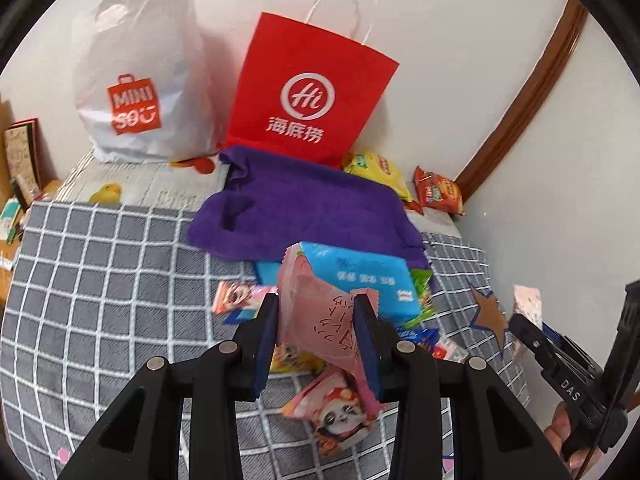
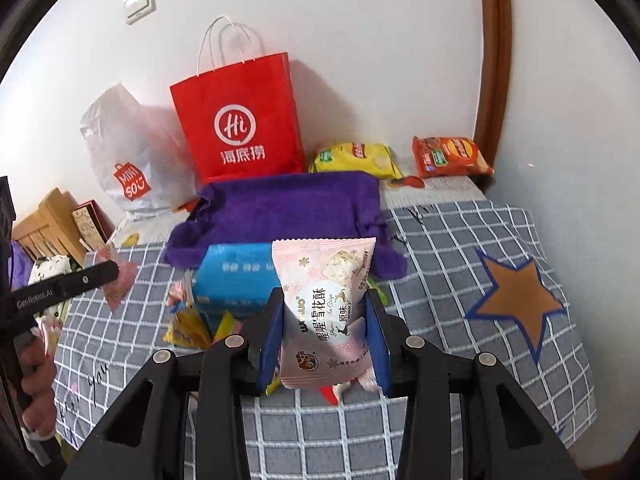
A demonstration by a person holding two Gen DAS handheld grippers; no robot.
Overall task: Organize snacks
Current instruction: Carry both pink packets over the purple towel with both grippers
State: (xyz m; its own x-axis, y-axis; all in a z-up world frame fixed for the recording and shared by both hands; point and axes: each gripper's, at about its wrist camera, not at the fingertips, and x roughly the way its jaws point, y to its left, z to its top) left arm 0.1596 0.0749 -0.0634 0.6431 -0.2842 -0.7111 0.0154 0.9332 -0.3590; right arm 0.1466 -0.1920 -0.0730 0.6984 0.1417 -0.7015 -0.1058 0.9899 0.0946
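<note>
My left gripper (image 1: 316,312) is shut on a pink snack packet (image 1: 316,304), held above a pile of small snacks (image 1: 340,412) on the grey checked bedcover (image 1: 100,280). My right gripper (image 2: 326,312) is shut on a pale pink nougat packet (image 2: 324,304), also lifted above the pile (image 2: 192,328). A blue packet (image 1: 360,280) lies behind the pile; it also shows in the right wrist view (image 2: 236,276). A purple towel (image 1: 304,204) lies beyond it, and shows in the right wrist view too (image 2: 288,208). The right gripper shows at the right edge of the left view (image 1: 532,312).
A red paper bag (image 1: 312,92) and a white MINISO plastic bag (image 1: 136,76) stand against the wall. A yellow chip bag (image 2: 354,158) and an orange snack bag (image 2: 450,156) lie by the wall at right. A wooden rack (image 2: 44,220) stands at left.
</note>
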